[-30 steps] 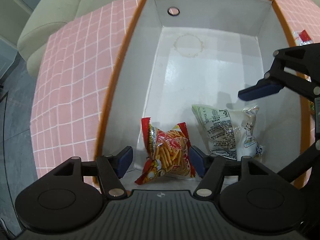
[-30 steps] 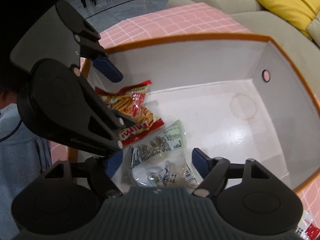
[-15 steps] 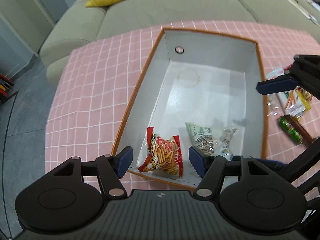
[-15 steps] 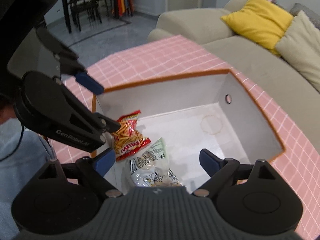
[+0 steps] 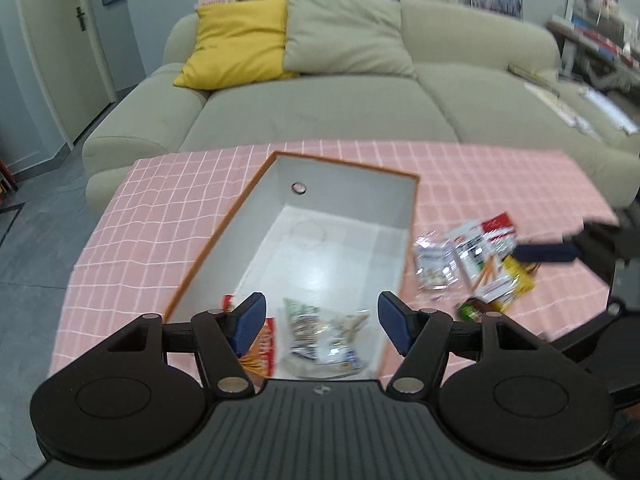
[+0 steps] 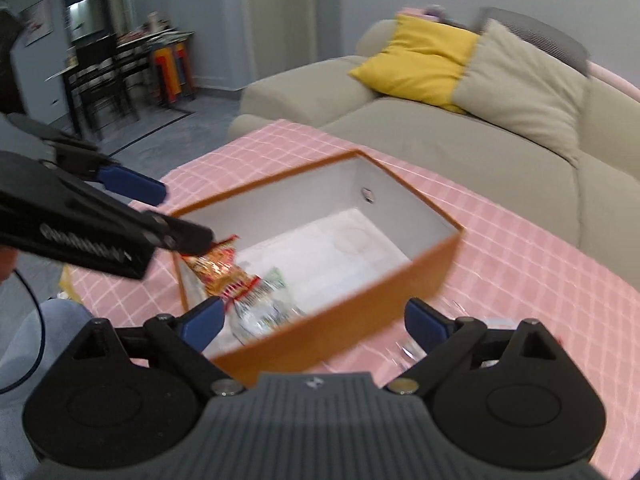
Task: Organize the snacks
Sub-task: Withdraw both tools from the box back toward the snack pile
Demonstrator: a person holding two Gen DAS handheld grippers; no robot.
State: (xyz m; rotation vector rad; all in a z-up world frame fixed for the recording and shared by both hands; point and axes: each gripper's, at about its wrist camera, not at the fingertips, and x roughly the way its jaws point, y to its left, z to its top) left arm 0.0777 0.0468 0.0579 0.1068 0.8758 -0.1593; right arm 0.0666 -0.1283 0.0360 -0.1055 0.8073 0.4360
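An orange-rimmed box (image 5: 248, 200) with a white inside stands on the pink checked tablecloth (image 5: 160, 208). Inside, at its near end, lie a red snack bag (image 5: 262, 346) and a white-green packet (image 5: 320, 332). My left gripper (image 5: 322, 318) is open and empty, high above the box's near end. My right gripper (image 6: 316, 316) is open and empty, above the box's near wall (image 6: 360, 300). The red bag (image 6: 218, 268) and the white packet (image 6: 264, 308) also show in the right wrist view. A pile of loose snack packets (image 5: 472, 264) lies on the cloth right of the box.
A beige sofa (image 5: 320, 100) with a yellow cushion (image 5: 236, 44) and a beige cushion (image 5: 344, 36) stands behind the table. My left gripper's fingers (image 6: 132, 184) cross the right wrist view at left. Dark chairs (image 6: 100, 76) stand far left.
Both grippers have risen and pulled back out of the box, leaving the two bags inside. The right gripper has shifted to the right, over the box's wall.
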